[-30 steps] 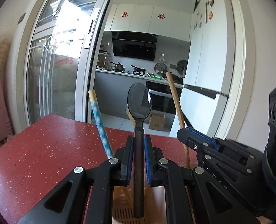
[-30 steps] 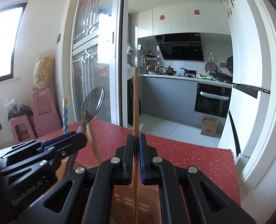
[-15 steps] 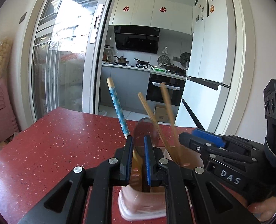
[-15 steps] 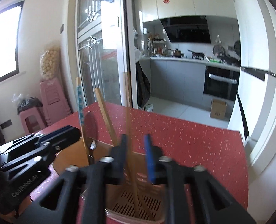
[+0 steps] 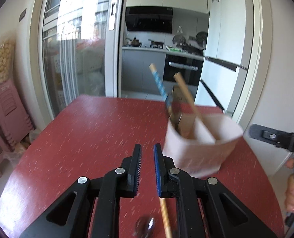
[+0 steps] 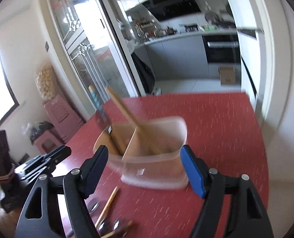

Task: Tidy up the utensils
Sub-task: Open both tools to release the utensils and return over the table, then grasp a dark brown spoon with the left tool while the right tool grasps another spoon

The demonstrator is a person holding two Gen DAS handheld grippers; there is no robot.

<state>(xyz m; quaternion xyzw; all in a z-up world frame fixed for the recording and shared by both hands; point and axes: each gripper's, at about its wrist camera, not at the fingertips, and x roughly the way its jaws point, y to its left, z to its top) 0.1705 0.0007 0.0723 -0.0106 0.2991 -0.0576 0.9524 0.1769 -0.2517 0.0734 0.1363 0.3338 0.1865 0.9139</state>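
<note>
Utensil holder between open right gripper fingers

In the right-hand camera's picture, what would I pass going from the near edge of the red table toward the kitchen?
Loose utensils lying on the table → open right tongs → holder with its chopsticks → bare table → cardboard box on the kitchen floor.

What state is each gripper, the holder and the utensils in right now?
Left gripper: slightly open, empty.
Right gripper: wide open, empty.
Translucent pink divided utensil holder: upright on the red table.
Blue-patterned chopstick: leaning in holder.
Plain wooden chopstick: leaning in holder.
Loose wooden chopstick: lying on table.
</note>
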